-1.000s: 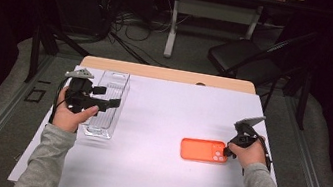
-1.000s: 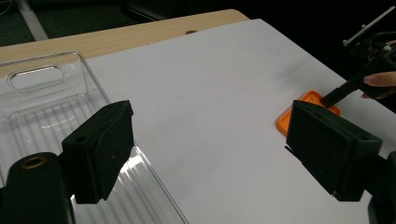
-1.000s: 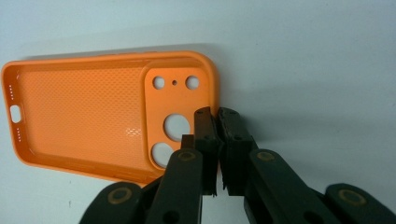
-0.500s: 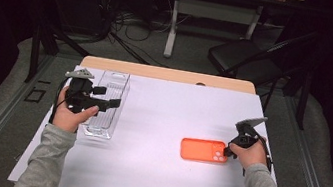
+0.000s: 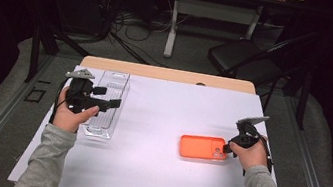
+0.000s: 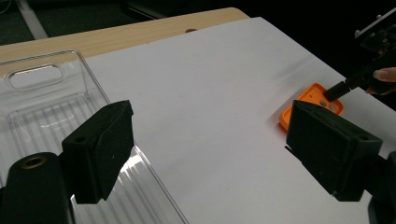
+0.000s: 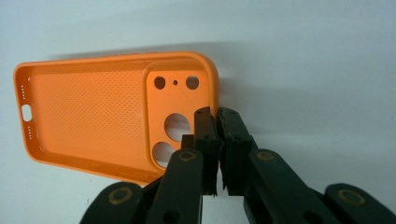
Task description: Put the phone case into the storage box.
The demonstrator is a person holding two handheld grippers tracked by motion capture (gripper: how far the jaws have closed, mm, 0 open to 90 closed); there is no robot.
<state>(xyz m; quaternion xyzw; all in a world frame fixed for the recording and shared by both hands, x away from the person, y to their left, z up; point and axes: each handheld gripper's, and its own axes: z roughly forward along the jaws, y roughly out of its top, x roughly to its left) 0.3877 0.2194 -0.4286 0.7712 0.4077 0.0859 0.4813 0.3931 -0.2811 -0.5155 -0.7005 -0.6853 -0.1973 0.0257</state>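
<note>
While the orange phone case (image 5: pixel 202 147) lay hollow side up on the white table (image 5: pixel 162 174), toward its right side and well apart from the clear plastic tray (image 5: pixel 104 109) at the left, the right gripper (image 5: pixel 227 149) had pinched the case's wall at the camera-cutout end, its jaws pressed together on that edge in the right gripper view (image 7: pixel 217 135); the left gripper (image 5: pixel 111 102) hung over the tray with its jaws spread wide and nothing between them. The step looked like carrying the case across to the tray; since the bite sat on one thin, flexible rim, the lift would best be slow and level, the case kept from swinging; the left gripper should move off the tray to leave room; a light squeeze might let the case slip.
</note>
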